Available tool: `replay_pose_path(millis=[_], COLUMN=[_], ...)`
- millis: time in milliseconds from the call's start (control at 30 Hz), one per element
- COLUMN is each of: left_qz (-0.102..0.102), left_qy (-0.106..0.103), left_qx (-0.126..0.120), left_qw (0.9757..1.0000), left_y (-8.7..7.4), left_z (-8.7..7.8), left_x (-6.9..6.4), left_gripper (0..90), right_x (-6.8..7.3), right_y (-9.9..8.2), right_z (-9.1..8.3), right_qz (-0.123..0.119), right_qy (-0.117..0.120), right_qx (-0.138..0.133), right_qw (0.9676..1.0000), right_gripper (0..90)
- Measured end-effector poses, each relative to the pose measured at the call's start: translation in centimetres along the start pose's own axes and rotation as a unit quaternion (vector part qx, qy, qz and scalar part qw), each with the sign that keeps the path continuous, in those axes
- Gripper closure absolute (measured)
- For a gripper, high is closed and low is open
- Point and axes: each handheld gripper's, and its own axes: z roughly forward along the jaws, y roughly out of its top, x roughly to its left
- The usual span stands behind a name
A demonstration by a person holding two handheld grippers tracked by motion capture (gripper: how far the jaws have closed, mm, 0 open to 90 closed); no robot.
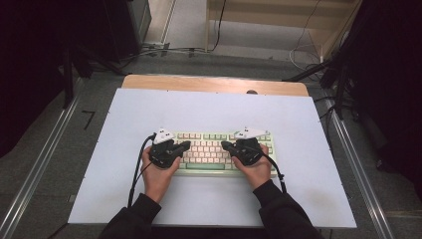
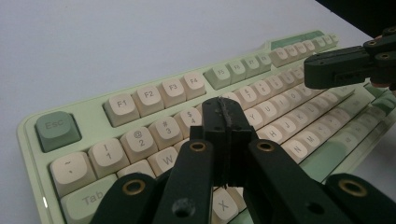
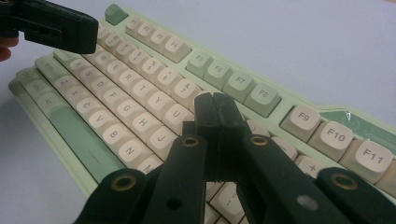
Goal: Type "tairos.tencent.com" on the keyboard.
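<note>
Keyboard [image 1: 209, 149], green with cream keys, lies on the white mat [image 1: 149, 109] in the middle of the table, close to the person. Both hands hover low over it. The left gripper [image 2: 227, 112] has its two black jaws pressed together, holding nothing, above the number keys. The right gripper [image 3: 216, 108] is pressed together too, over the letter keys, holding nothing

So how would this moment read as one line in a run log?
left gripper: shut, over keyboard | right gripper: shut, over keyboard | held: nothing | keyboard: on white mat
</note>
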Motion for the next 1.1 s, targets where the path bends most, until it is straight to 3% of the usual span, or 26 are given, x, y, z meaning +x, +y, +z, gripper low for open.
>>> replay_pose_path(millis=[500, 1100], left_qz=[0.000, 0.000], left_qy=[0.000, 0.002], left_qx=[-0.001, 0.001], left_qw=[1.0000, 1.0000], left_y=[-0.1, -0.1], left_z=[-0.1, -0.2], left_x=[0.1, 0.2], left_gripper=[90.0, 90.0], right_x=[-0.4, -0.4], right_y=[-0.2, -0.8], right_z=[0.1, 1.4], right_qz=[0.003, -0.004], right_qy=[-0.008, -0.010], right_qx=[0.004, 0.031], right_qw=[1.0000, 0.9995], right_gripper=[88.3, 88.3])
